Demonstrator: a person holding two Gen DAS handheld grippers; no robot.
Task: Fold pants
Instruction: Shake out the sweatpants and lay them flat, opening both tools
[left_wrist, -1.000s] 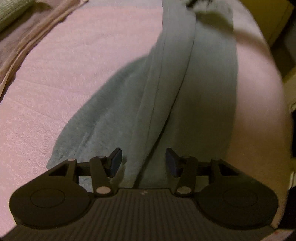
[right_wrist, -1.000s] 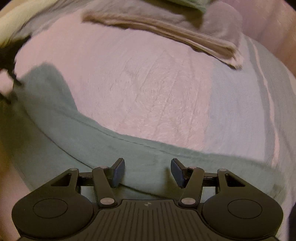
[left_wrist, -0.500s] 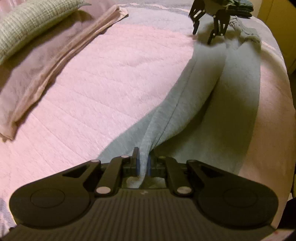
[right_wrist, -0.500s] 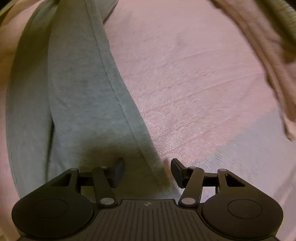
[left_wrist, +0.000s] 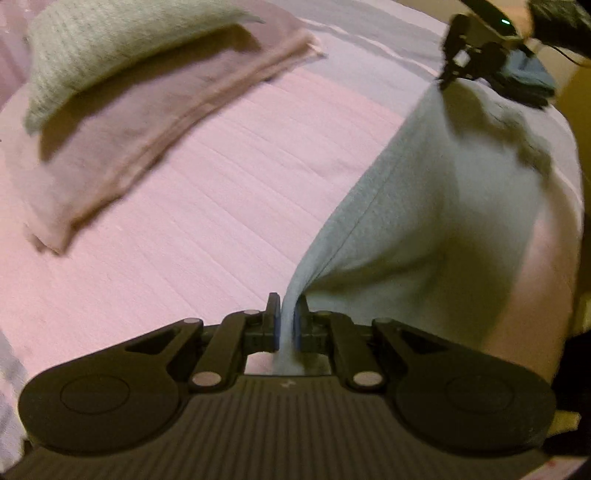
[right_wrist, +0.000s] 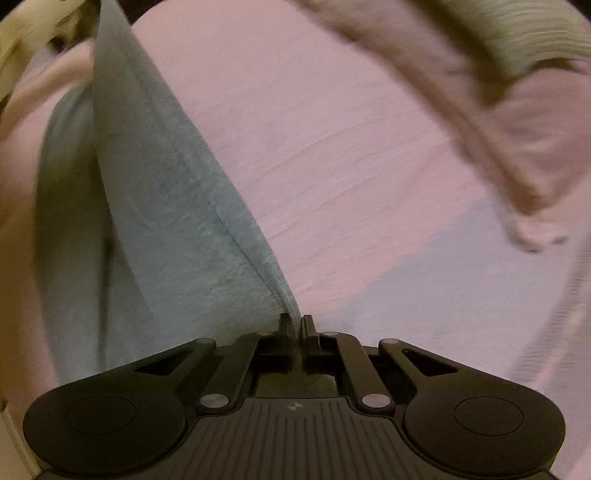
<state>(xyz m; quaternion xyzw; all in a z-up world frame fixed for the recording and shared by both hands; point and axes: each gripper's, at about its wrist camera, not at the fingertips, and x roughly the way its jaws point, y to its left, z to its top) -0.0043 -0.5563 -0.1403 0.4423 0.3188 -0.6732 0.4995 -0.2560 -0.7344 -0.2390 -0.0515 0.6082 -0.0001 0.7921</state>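
Pants (left_wrist: 424, 221): soft grey-green knit with a stitched seam, they hang stretched between your two grippers above the pink quilted bed (left_wrist: 184, 229), their lower part draping onto it. Ahead of both lie a folded mauve blanket (left_wrist: 122, 147) and a ribbed pillow (left_wrist: 110, 44). Your left gripper (left_wrist: 286, 321) pinches one end; the right gripper (right_wrist: 295, 328) has just closed on the other. Keep that edge taut and level, so the fold lands seam on seam.

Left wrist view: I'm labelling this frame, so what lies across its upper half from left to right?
Grey-green ribbed knit pillow → folded mauve blanket → pink quilted bed cover → grey-green pants → right gripper.
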